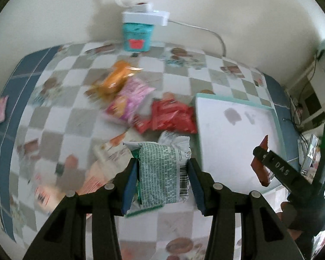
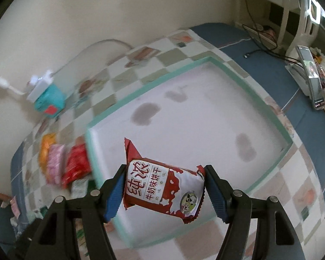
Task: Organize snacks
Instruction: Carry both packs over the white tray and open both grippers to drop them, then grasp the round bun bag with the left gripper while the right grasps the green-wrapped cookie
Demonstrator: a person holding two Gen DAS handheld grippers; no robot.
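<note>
Nearest the left wrist view: left gripper (image 1: 162,173), narrowed onto a green-and-white snack packet (image 1: 162,173), blue pads (image 1: 130,184) pressing its two side edges so the printed back and barcode face up. Held clear of the checked tablecloth (image 1: 75,82), just left of the near-left corner of the tray (image 1: 236,134); probably carried that way to keep the packet flat for laying down.

Nearest the right wrist view: right gripper (image 2: 162,186), set wider, clamped across the width of a red-and-white biscuit packet (image 2: 162,188), crimped ends sticking out far and near. Hanging over the near edge of the tray (image 2: 205,112), label up, tilted a little. Wider spread explained by the fatter packet, not by a loose hold. Same gripper (image 1: 268,164) visible at the right of the left view, over the tray's right part, red packet (image 1: 260,169) poking out.

Tray: white floor, mint rim, faint grey stains, nothing in it yet. Likely the sorting place, hence both packets brought toward it together.

Left of the tray, touching its rim: red packets (image 1: 171,117), then a pink packet (image 1: 130,99) and an orange packet (image 1: 117,78) farther left, overlapping in a loose heap, not yet sorted. More wrappers blurred beneath the left gripper, too smeared to name.

Far by the wall: teal box (image 1: 137,35) with a white power strip (image 1: 145,17) on top, apparently no part of the job.
</note>
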